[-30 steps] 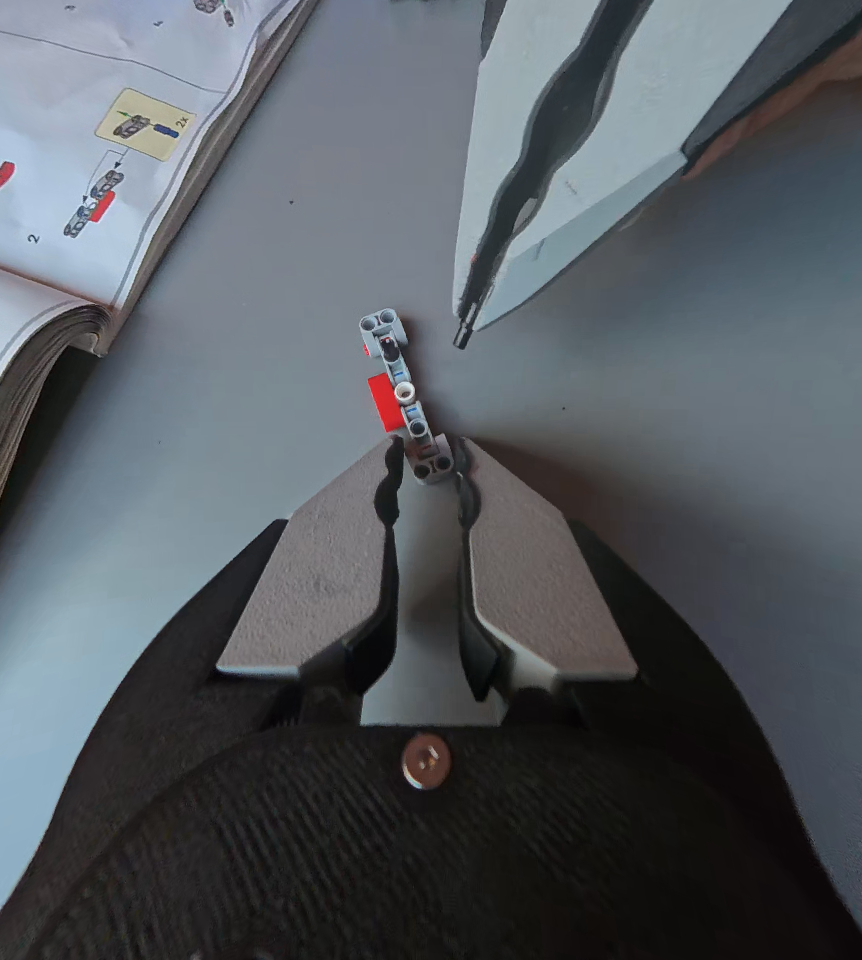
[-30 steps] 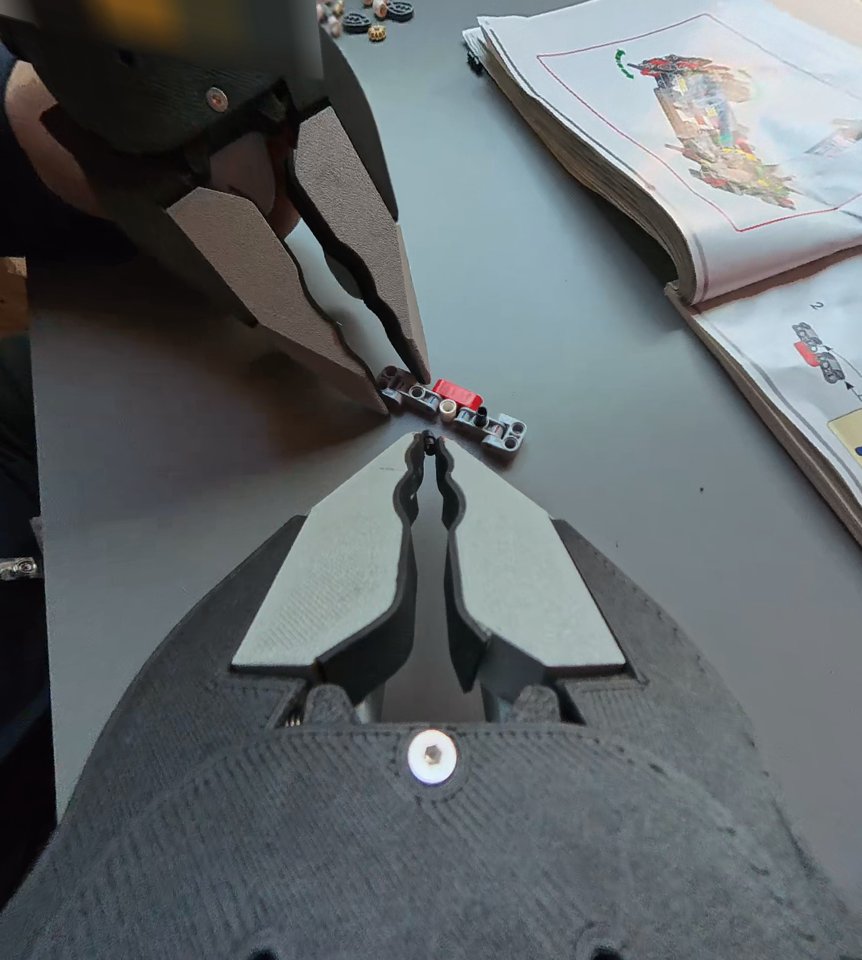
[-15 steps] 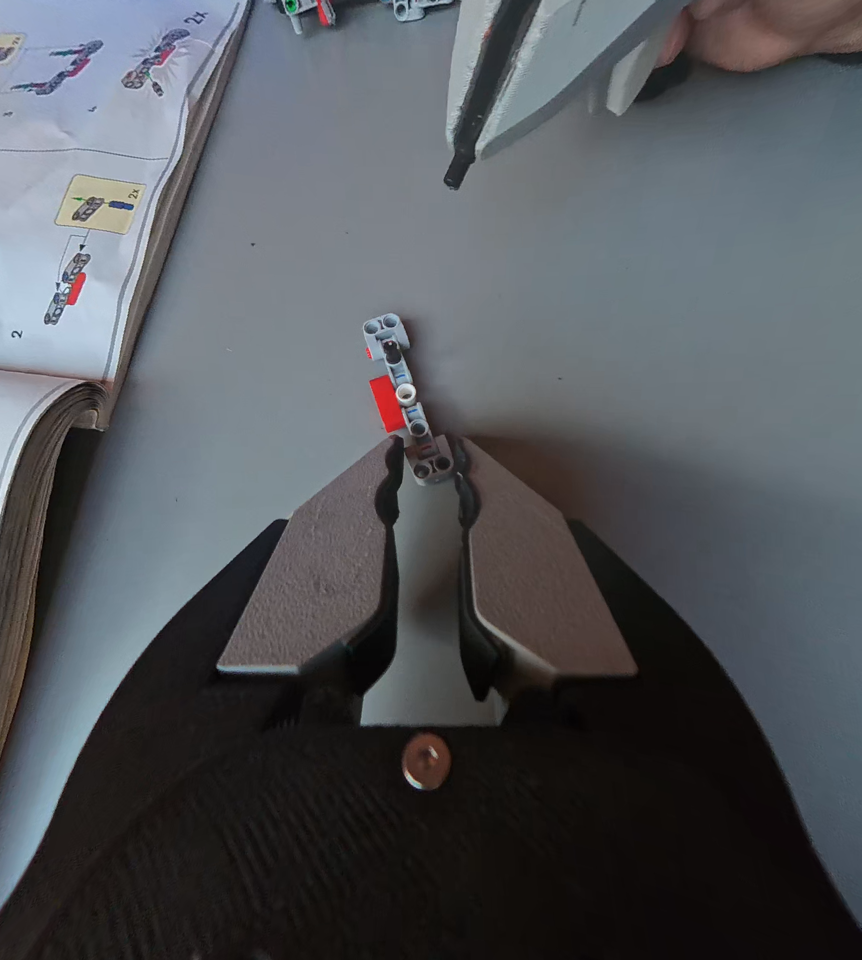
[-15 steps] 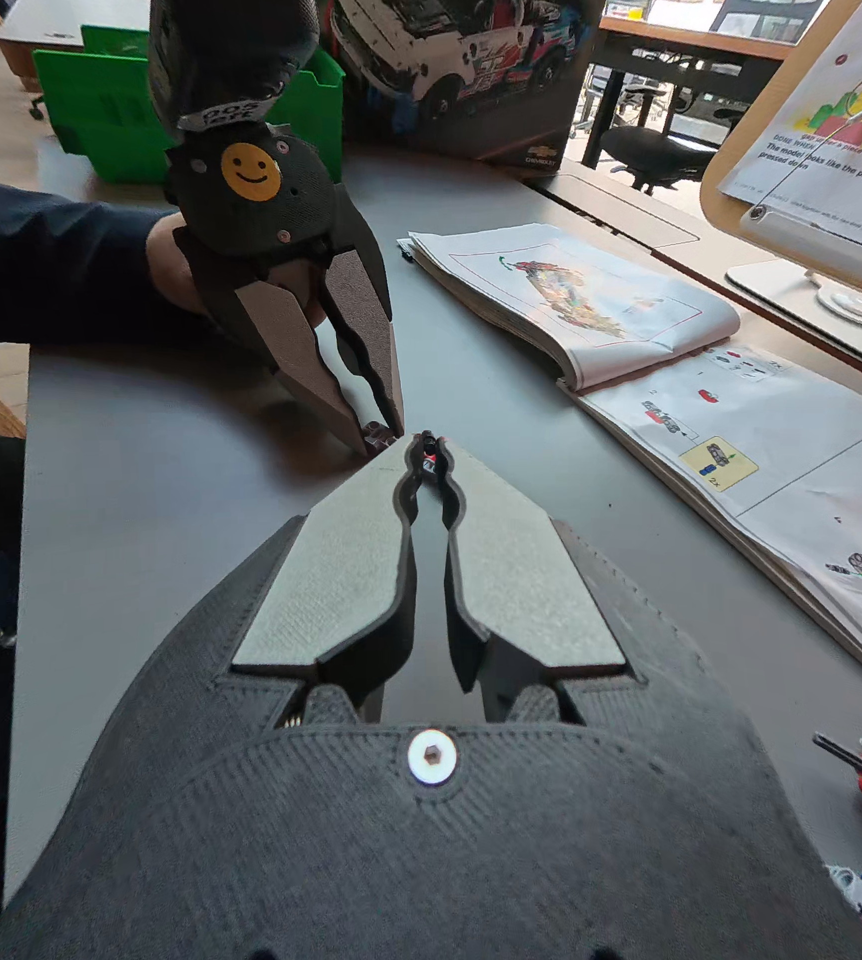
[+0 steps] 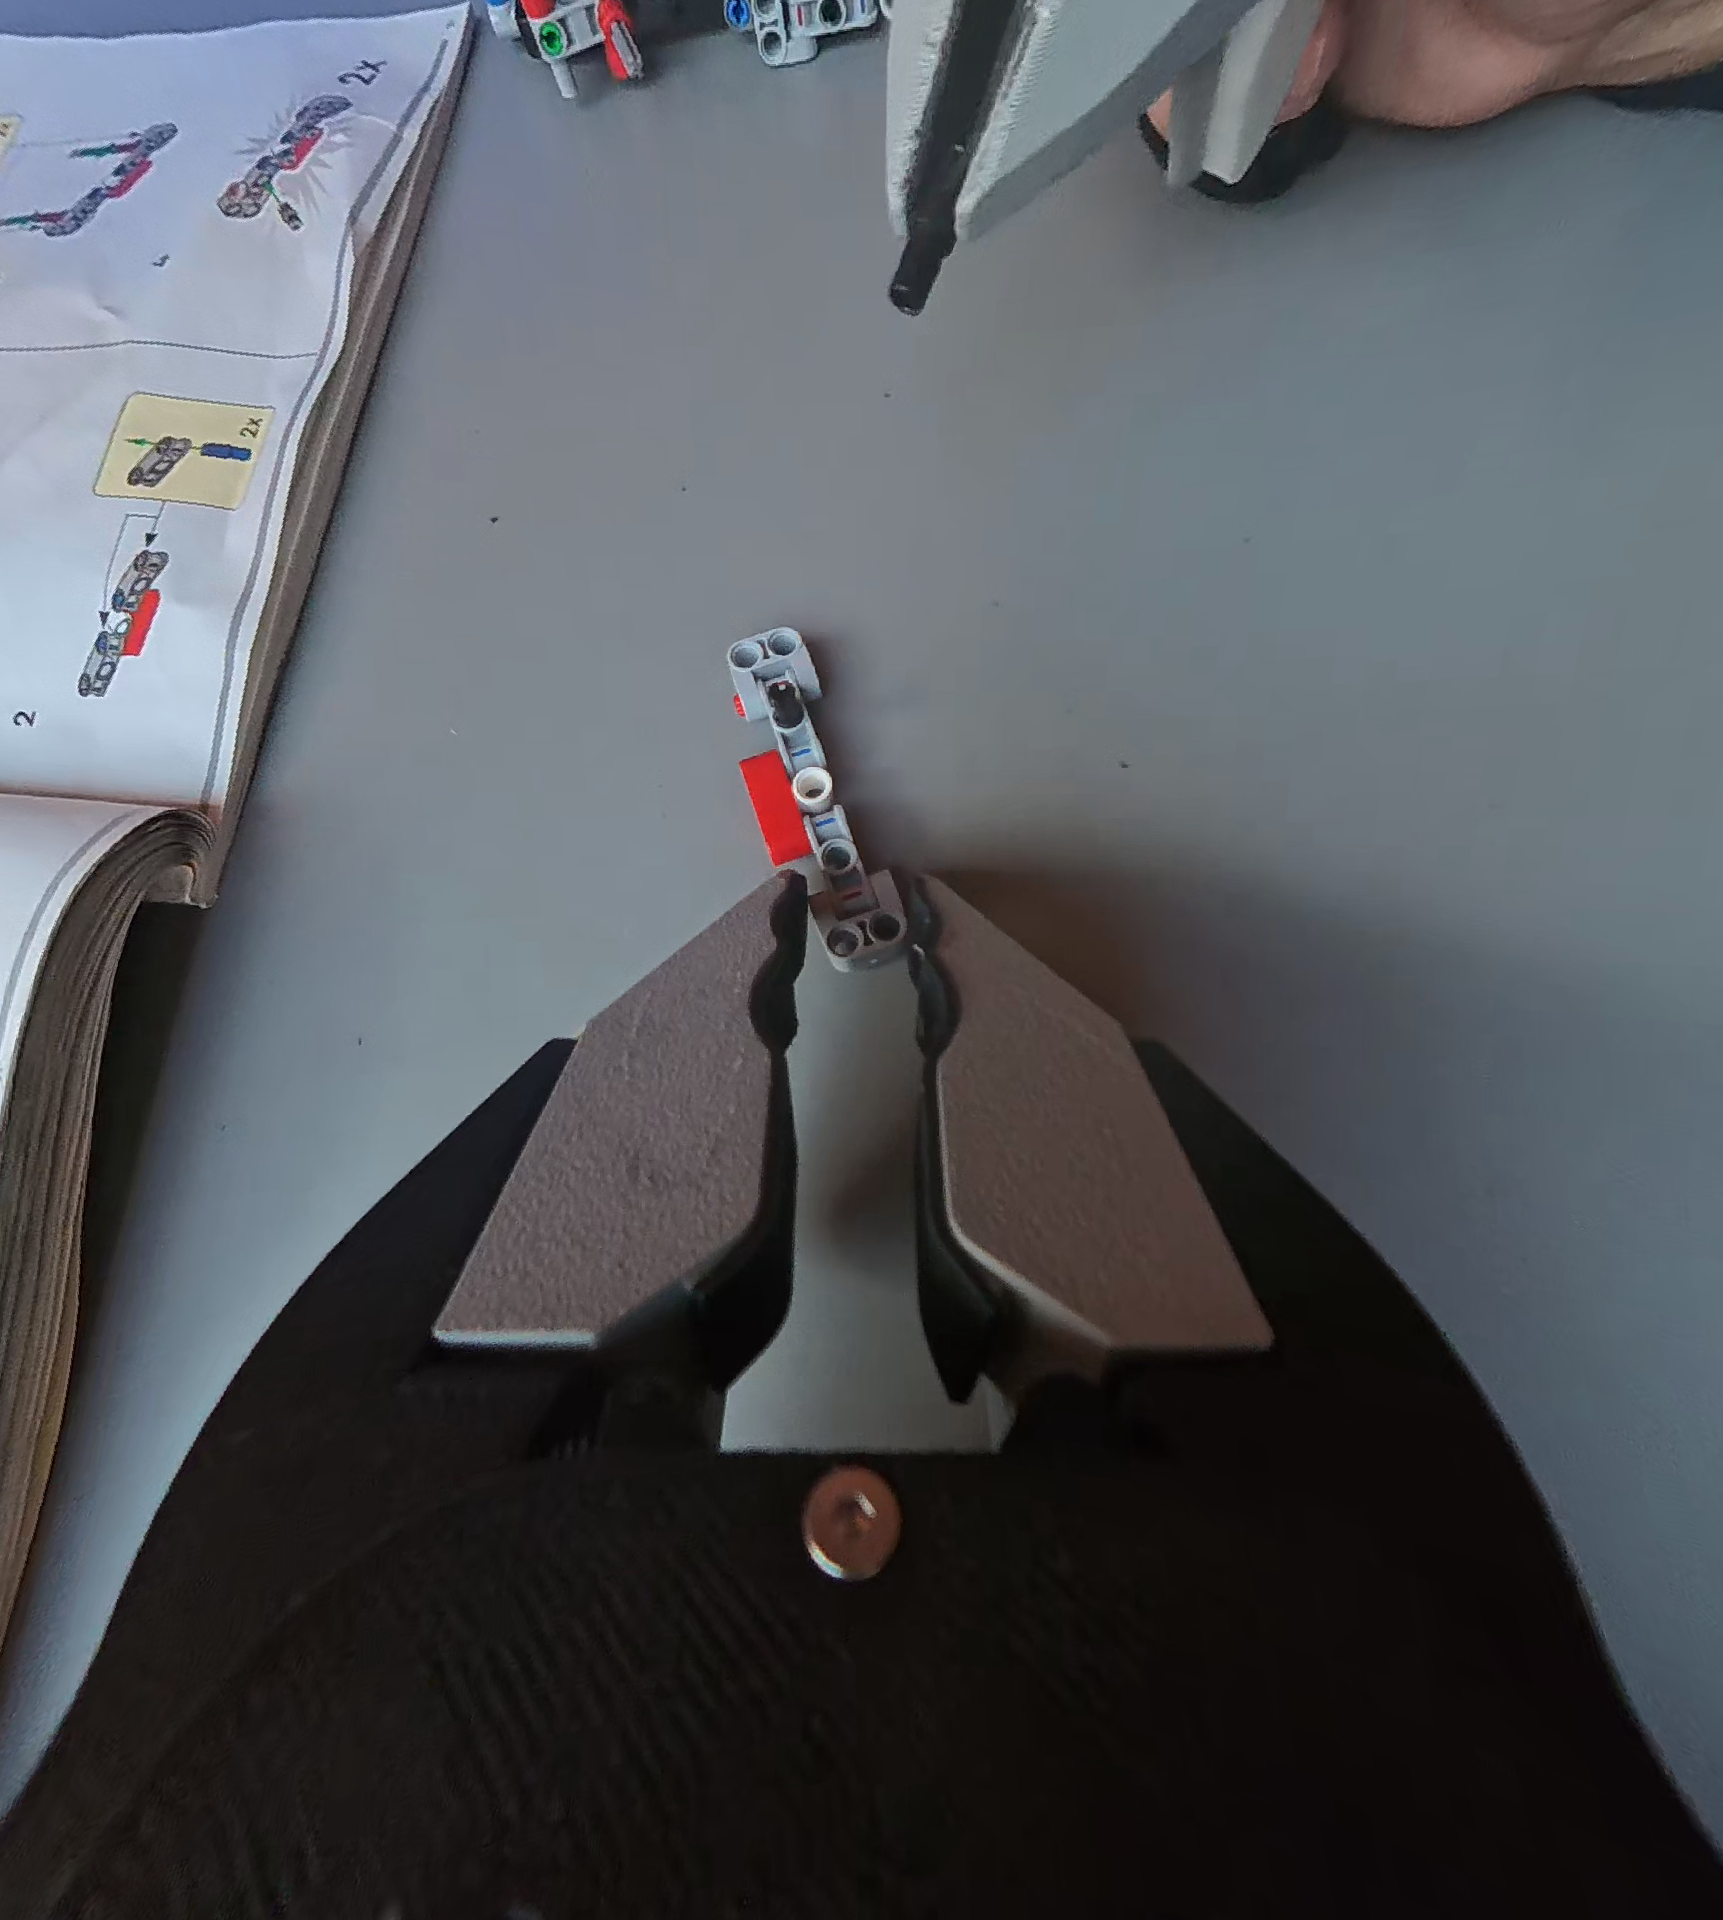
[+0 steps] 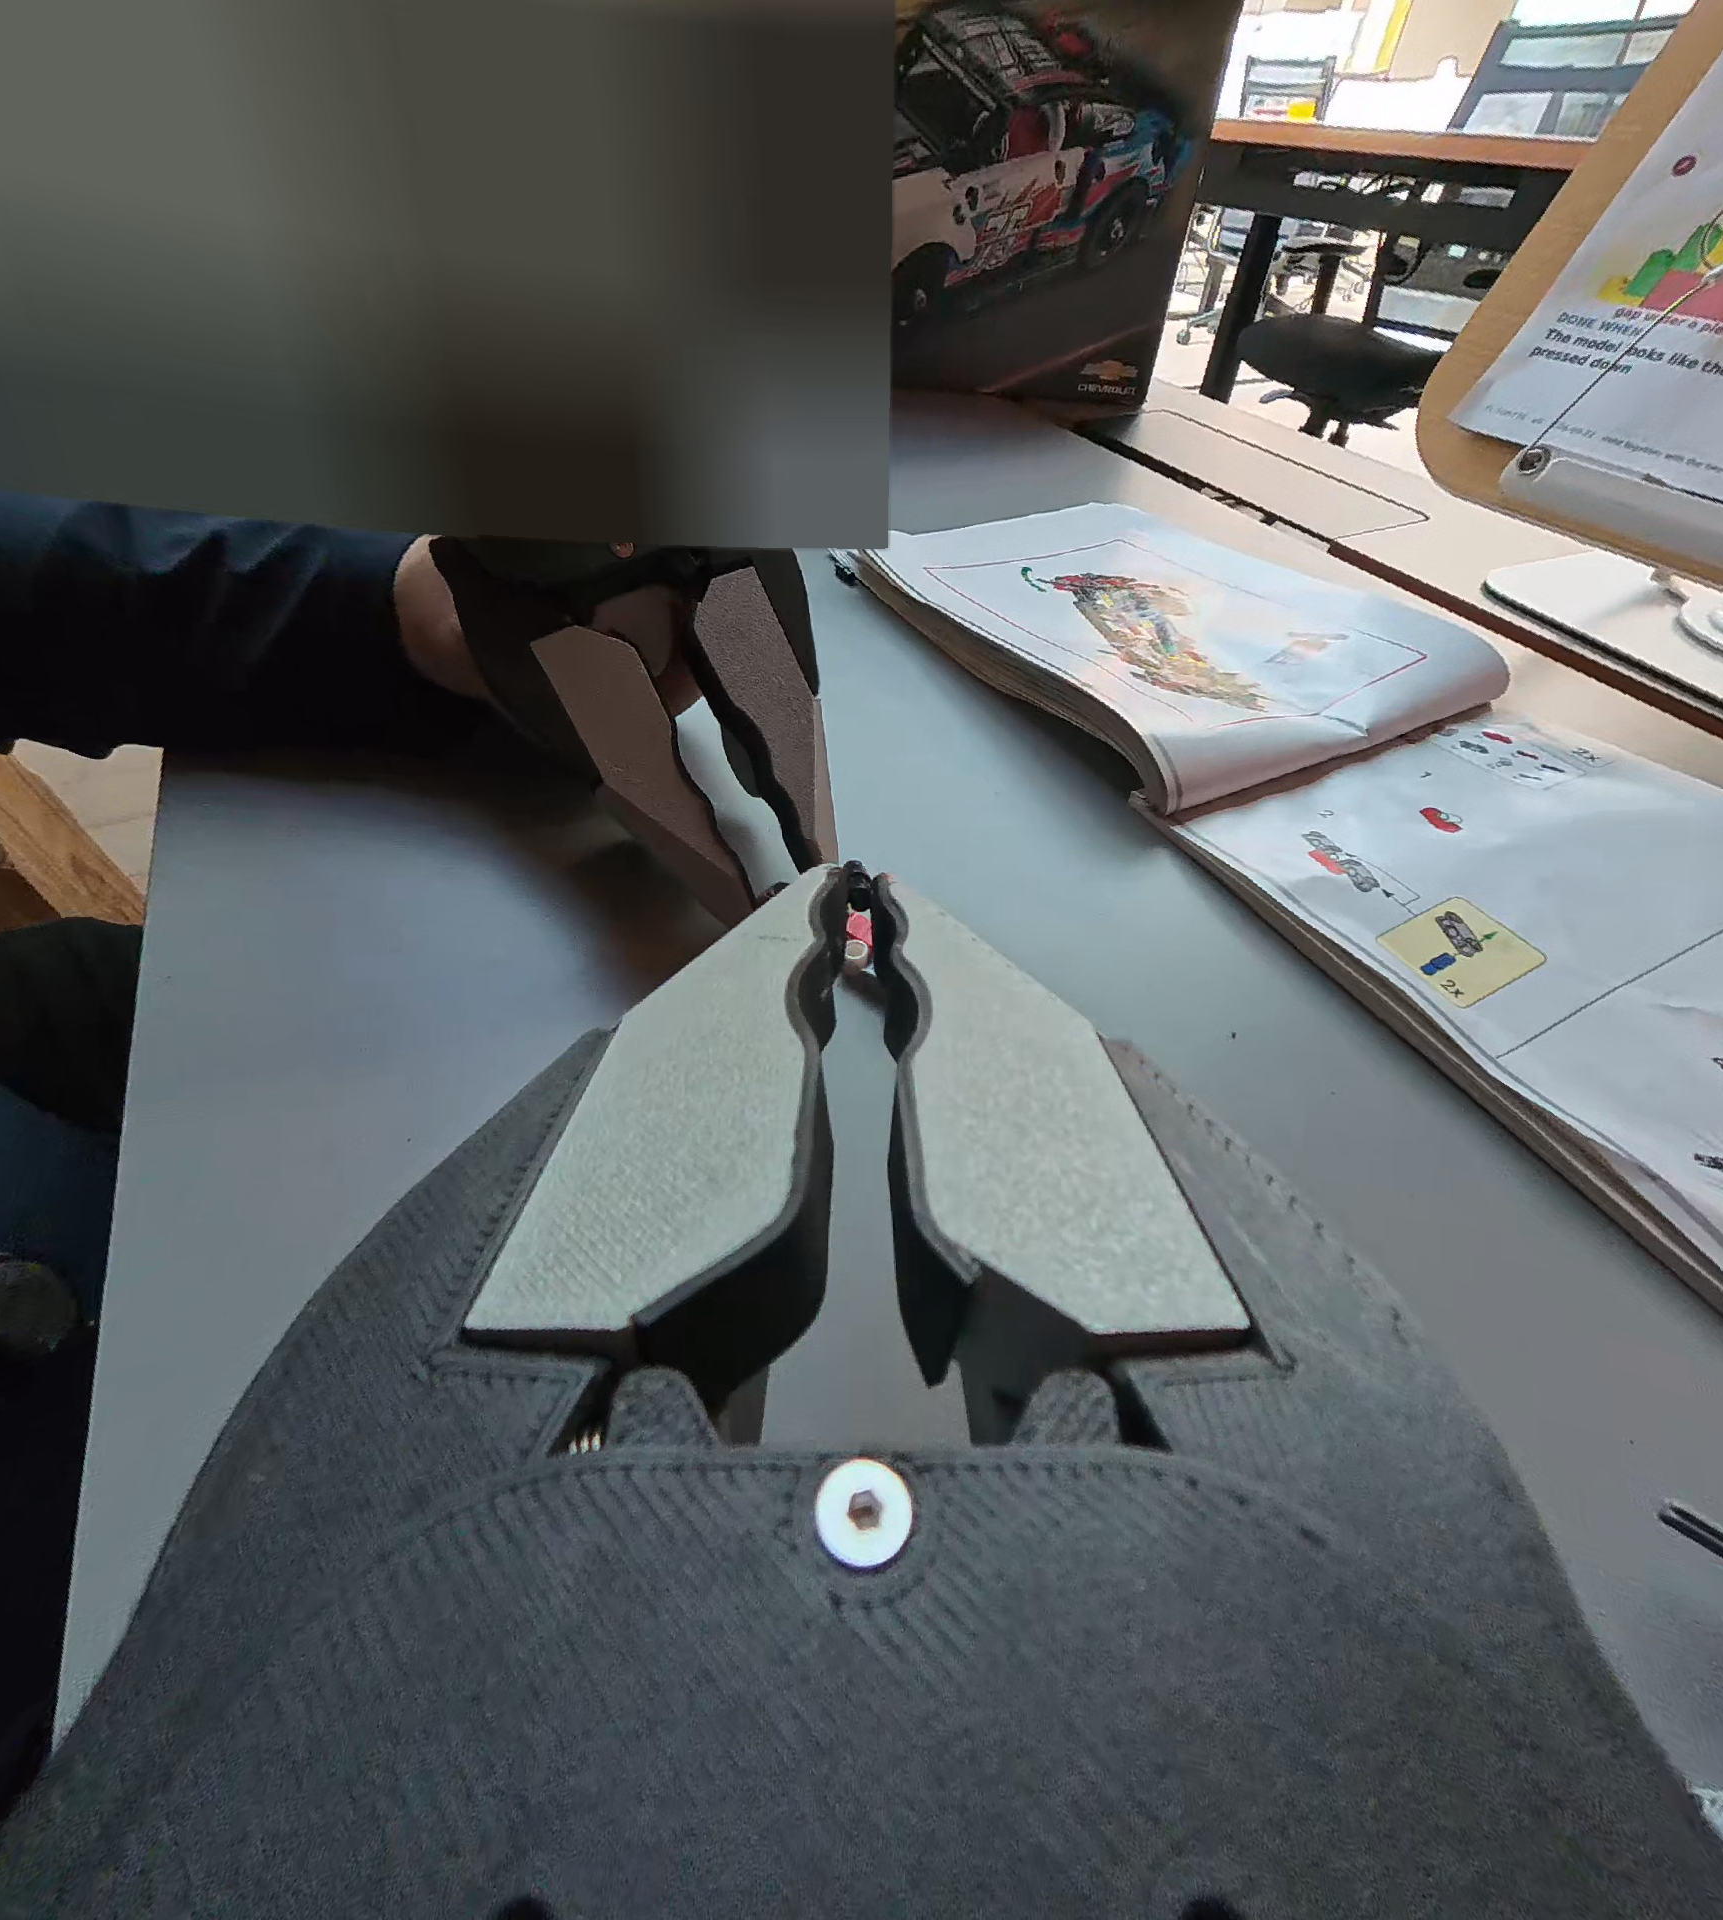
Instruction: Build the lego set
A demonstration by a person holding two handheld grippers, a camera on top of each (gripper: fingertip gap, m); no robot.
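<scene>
The left hand-held gripper [image 5: 852, 914] is pinching the near end of a small slender assembly of light grey plastic building beams with a flat red block on its side and a white bush on top [image 5: 800, 769]. Its fingers are standing a little apart, one against each side of the grey end connector, and the rest of the assembly is reaching away from them, low over the grey worktop [image 5: 1252, 623]. The right hand-held gripper [image 5: 924, 239] is hanging well beyond the far end of the assembly and slightly to its right, with its fingers pressed together on a short black plastic pin [image 5: 914, 275] that is poking out of the tips toward the assembly. Nothing is touching the assembly's far end. Left of the assembly a thick open instruction booklet [image 5: 109, 416] is lying flat. Farther beyond the assembly, small loose grey, red and blue plastic pieces [image 5: 587, 31] are sitting at the worktop's edge.
</scene>
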